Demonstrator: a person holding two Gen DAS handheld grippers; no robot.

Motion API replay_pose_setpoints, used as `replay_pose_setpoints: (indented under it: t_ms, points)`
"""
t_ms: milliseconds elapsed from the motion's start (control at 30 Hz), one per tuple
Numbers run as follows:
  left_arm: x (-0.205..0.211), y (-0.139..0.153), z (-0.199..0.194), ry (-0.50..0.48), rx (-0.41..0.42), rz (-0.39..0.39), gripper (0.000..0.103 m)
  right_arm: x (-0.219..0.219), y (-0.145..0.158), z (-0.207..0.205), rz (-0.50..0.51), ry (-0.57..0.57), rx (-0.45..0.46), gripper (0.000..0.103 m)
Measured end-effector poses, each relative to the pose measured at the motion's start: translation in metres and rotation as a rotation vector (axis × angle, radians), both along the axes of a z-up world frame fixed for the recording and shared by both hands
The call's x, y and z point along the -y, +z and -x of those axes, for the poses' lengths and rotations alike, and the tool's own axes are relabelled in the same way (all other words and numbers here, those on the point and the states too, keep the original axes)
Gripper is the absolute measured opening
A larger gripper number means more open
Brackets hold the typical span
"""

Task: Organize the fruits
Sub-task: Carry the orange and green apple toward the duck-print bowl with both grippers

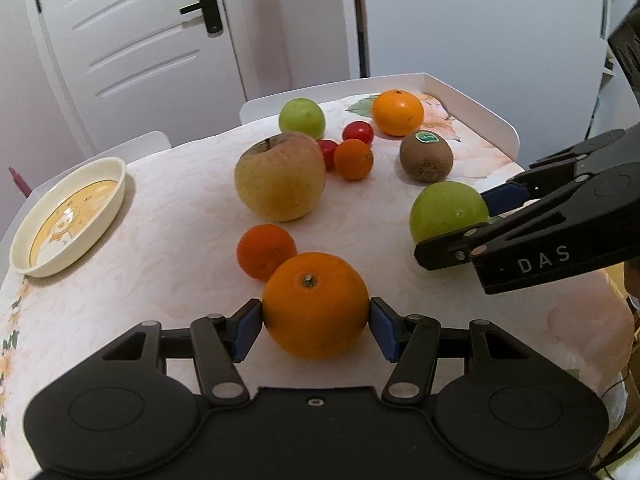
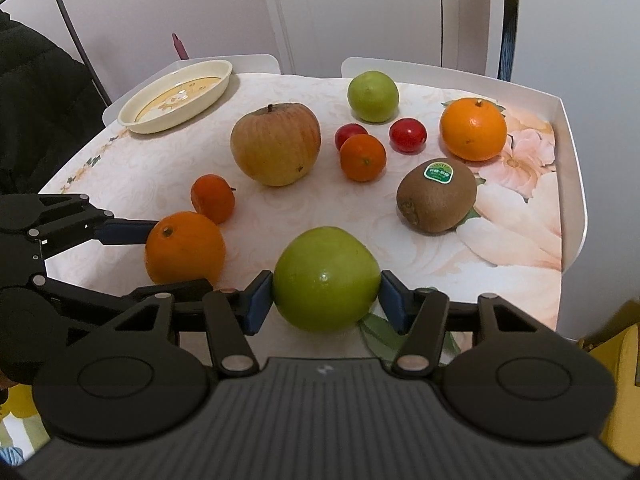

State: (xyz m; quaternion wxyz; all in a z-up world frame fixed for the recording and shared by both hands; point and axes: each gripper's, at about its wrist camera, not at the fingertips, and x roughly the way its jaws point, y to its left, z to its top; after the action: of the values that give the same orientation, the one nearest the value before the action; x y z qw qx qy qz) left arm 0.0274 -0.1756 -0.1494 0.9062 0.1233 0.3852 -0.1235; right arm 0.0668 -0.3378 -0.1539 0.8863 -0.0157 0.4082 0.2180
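A large orange [image 1: 316,304] rests on the tablecloth with my left gripper [image 1: 316,312] shut on it, one blue pad pressing each side. To its right a green apple [image 2: 326,278] sits between the pads of my right gripper [image 2: 327,292], which touch both flanks. The left wrist view shows that apple [image 1: 448,210] in the right gripper [image 1: 454,224] from the side. Farther back lie a big yellowish apple [image 1: 280,176], a kiwi [image 2: 436,196] with a sticker, a second orange [image 2: 473,128] and another green apple [image 2: 373,96].
Two small mandarins [image 2: 213,198] [image 2: 363,157] and two cherry tomatoes [image 2: 408,135] [image 2: 350,133] lie among the fruit. A cream oval plate [image 1: 24,240] stands at the far left. The table's raised white rim [image 2: 572,160] runs along the right. White doors stand behind.
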Motion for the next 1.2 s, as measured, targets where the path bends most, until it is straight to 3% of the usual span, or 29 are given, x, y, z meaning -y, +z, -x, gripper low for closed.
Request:
replay_pose_setpoints:
  t_ms: [267, 600, 833, 1200]
  points:
    - [-0.014, 0.023, 0.004, 0.067, 0.032, 0.011, 0.062, -0.006, 0.024, -0.001, -0.004, 0.003, 0.025, 0.072]
    - [-0.06, 0.076, -0.007, 0.193, 0.098, 0.006, 0.062, -0.035, 0.076, -0.02, -0.041, 0.032, 0.069, 0.072]
    - [-0.121, 0.103, -0.034, 0.263, 0.131, 0.001, 0.062, -0.082, 0.101, -0.047, -0.051, 0.054, 0.1, 0.072]
    - [-0.204, 0.118, -0.098, 0.244, 0.136, -0.012, 0.062, -0.168, 0.116, -0.1, -0.081, 0.03, 0.103, 0.072]
